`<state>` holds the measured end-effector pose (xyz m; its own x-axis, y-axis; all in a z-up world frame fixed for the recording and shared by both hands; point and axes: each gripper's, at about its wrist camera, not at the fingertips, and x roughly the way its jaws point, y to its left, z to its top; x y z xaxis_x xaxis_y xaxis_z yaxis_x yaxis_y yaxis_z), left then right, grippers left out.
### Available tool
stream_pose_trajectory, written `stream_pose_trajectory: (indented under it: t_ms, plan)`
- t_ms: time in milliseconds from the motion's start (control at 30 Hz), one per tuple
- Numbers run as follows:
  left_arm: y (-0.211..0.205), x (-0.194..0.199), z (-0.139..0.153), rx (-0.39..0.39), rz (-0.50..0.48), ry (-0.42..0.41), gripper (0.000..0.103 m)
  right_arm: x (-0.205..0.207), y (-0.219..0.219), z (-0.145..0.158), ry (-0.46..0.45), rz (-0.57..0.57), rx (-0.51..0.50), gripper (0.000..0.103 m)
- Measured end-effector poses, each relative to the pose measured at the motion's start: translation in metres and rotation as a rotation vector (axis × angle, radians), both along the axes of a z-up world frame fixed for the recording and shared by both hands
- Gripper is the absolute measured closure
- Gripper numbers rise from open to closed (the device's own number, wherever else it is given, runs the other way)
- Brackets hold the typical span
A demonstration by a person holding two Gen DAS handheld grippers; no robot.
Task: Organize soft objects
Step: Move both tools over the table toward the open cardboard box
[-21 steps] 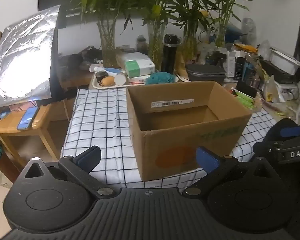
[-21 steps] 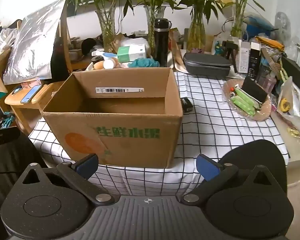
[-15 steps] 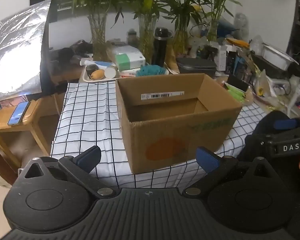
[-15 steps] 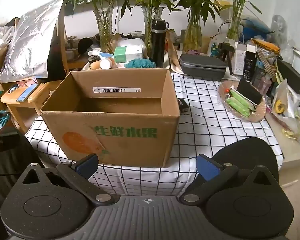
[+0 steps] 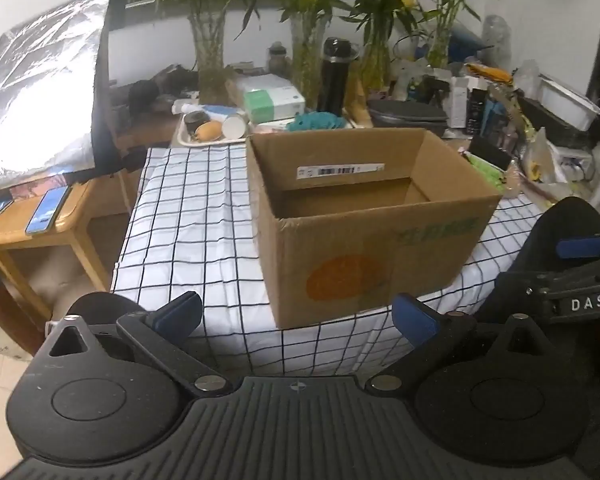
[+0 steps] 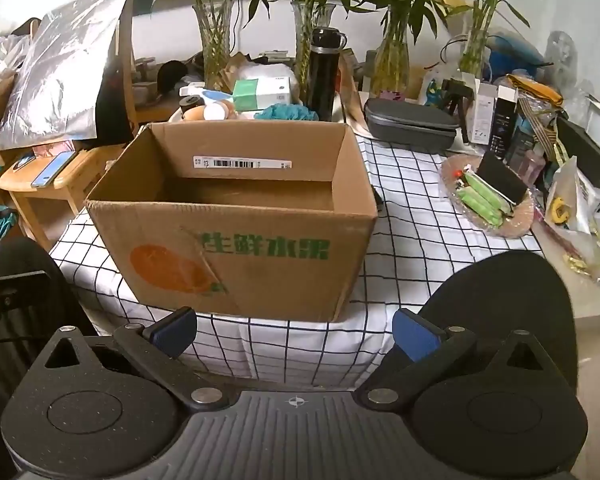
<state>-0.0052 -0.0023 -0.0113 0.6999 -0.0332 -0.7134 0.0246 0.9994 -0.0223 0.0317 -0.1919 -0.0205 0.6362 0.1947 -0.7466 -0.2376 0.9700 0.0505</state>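
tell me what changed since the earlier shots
Only the views drift a little: in the left wrist view the cardboard box slides left, then back right. Nothing was taken hold of or let go. Left gripper and right gripper keep their jaws wide and empty; the box stays on the checked cloth.

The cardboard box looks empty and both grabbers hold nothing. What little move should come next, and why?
Probably reach the right gripper past the cardboard box toward the teal fluffy thing behind it. Both it and the left gripper are open and empty, and that looks like the nearest soft item, though it is partly hidden.
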Motion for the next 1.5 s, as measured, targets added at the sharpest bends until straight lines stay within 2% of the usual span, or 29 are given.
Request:
stream_pose_trajectory:
  t_ms: [400, 533, 833, 1100, 1500]
  plan:
    - [0.000, 0.010, -0.005, 0.010, 0.041, 0.017, 0.000, 0.012, 0.000, -0.013, 0.046, 0.012, 0.014, 0.000]
    - [-0.004, 0.015, -0.005, 0.003, 0.019, 0.025, 0.000, 0.017, -0.002, -0.019, 0.064, 0.023, 0.020, 0.000]
    - [-0.006, 0.033, -0.001, -0.094, -0.017, 0.059, 0.000, 0.037, -0.013, -0.020, 0.079, 0.018, 0.046, 0.000]
    - [0.001, 0.043, 0.000, -0.134, -0.005, 0.084, 0.000, 0.049, -0.021, -0.021, 0.107, 0.020, 0.055, 0.000]
    - [0.010, 0.072, 0.015, -0.110, 0.006, 0.103, 0.000, 0.077, -0.029, 0.004, 0.105, 0.030, 0.058, 0.000]
